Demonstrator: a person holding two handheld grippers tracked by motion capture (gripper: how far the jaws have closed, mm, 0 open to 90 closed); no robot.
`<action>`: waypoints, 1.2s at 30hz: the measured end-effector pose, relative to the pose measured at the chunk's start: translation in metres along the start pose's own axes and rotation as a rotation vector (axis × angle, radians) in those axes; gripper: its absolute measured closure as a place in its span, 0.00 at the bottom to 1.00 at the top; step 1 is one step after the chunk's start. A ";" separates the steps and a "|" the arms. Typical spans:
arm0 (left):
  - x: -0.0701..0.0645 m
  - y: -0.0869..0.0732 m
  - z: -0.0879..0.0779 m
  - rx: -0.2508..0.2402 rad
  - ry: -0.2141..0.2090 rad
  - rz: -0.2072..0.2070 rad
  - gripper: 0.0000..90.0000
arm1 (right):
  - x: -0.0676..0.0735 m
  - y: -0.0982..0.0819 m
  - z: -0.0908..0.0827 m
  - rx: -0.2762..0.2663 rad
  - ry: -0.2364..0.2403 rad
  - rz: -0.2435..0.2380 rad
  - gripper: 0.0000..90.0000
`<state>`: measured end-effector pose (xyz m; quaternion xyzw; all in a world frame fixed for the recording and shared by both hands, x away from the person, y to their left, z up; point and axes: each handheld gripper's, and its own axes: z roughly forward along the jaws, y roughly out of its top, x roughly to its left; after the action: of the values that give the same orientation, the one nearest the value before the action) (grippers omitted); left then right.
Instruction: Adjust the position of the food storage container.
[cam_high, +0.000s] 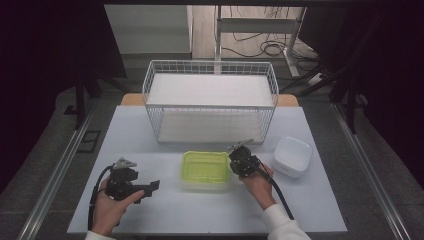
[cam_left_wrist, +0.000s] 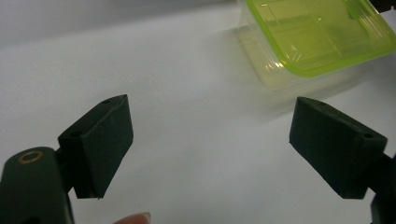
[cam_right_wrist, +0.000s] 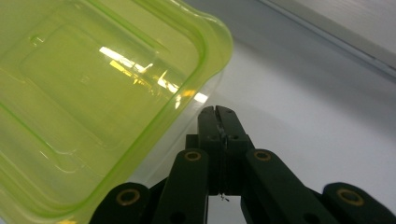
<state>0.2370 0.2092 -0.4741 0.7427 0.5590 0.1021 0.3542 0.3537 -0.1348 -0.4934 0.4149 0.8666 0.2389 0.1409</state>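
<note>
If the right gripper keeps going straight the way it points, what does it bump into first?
Probably the clear side of the box, just under its green lid. The right gripper is shut and its tips sit right beside that wall, though whether they already touch is hard to tell.

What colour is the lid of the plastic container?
Translucent yellow-green; the lid shows best in the right gripper view.
</note>
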 end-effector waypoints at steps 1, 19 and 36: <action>0.000 0.000 0.000 0.000 0.000 0.000 0.15 | 0.000 0.000 0.000 0.000 0.000 0.000 0.99; 0.000 0.004 -0.004 -0.025 -0.013 -0.009 0.16 | -0.041 -0.042 -0.067 -0.207 0.135 0.196 0.49; -0.002 0.008 -0.004 -0.054 -0.044 -0.038 0.16 | -0.046 -0.048 -0.073 -0.252 0.226 0.210 0.31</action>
<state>0.2402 0.2083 -0.4663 0.7242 0.5621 0.0939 0.3883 0.3185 -0.2184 -0.4554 0.4528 0.7919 0.4041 0.0679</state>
